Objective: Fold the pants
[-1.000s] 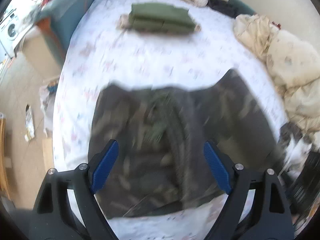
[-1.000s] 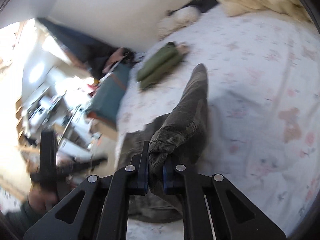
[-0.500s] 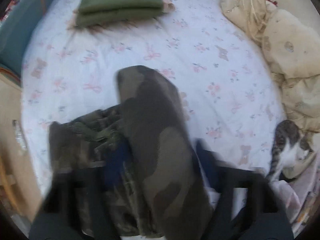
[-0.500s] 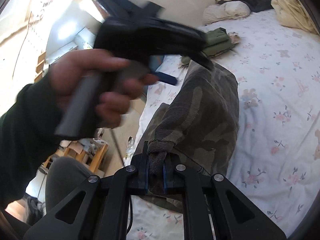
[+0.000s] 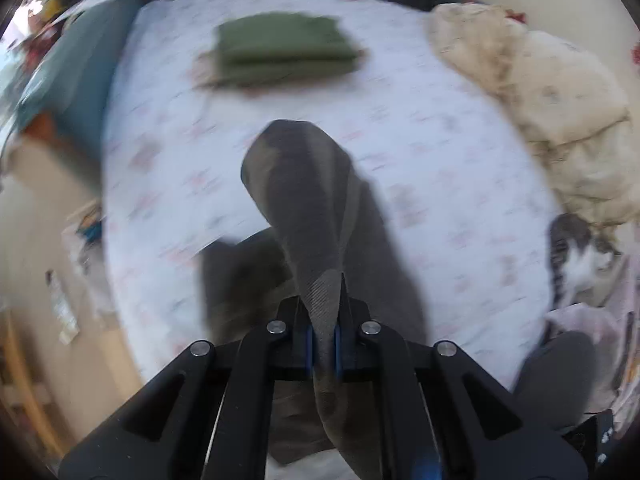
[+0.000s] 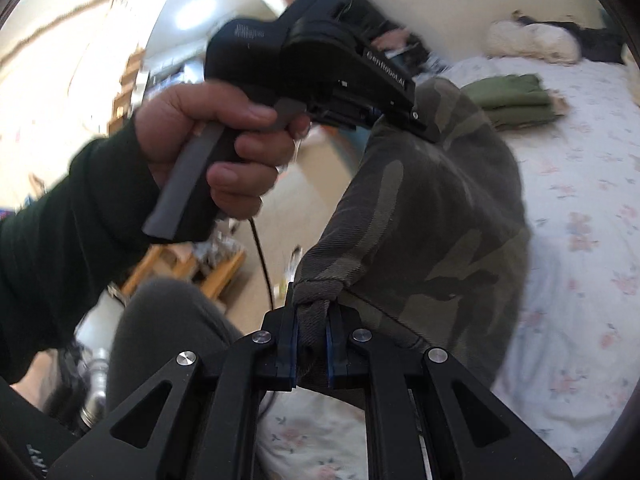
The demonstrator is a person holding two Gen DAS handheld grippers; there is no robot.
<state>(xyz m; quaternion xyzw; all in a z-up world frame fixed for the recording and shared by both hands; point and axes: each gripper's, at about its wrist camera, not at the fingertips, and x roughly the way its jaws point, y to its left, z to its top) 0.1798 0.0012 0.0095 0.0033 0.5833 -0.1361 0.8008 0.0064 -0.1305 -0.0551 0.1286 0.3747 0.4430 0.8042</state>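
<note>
Camo pants (image 6: pixel 436 216): soft twill, lifted over floral bed sheet (image 5: pixel 440 168), draped in hump. Left tongs (image 5: pixel 323 340) pinch narrow fabric fold. Right tongs (image 6: pixel 310 346) pinch thick hem. Folded green cloth stack (image 5: pixel 280 50) lies farther up bed.

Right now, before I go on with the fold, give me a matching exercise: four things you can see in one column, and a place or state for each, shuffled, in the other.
Things
1. camo pants
2. green stack
3. cat
4. left hand-held gripper

Place or state
A. at the bed's right edge in the left wrist view
B. folded, lying at the far end of the bed
C. lifted off the sheet, pinched in two places
D. shut on a bunched cloth edge

Pairs: 1-C, 2-B, 3-A, 4-D
</note>
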